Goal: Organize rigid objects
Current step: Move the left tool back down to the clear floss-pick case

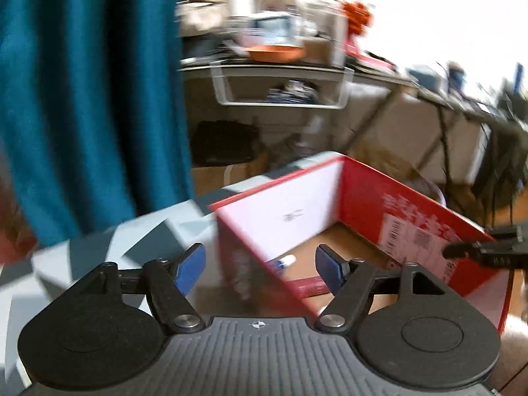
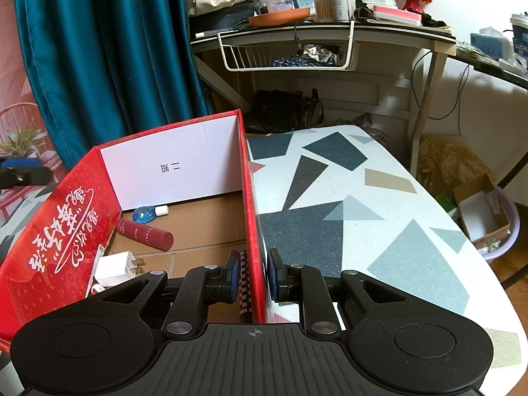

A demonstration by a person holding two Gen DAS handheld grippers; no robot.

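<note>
Each gripper is built alike. The left gripper (image 1: 260,265) has a matte black ribbed base plate with a small white crosshair mark at its front edge, flanked by two round black discs with a faint inset circle. From silver rivets beside the mark, black link arms run forward to fingers (image 1: 190,265) faced with blue pads. The right gripper (image 2: 253,275) shows the same parts, with smaller silver screws farther out along its arms.

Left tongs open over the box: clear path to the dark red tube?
Probably yes. The left tongs hang open above the red box, whose top is open; nothing covers the dark red tube.
</note>
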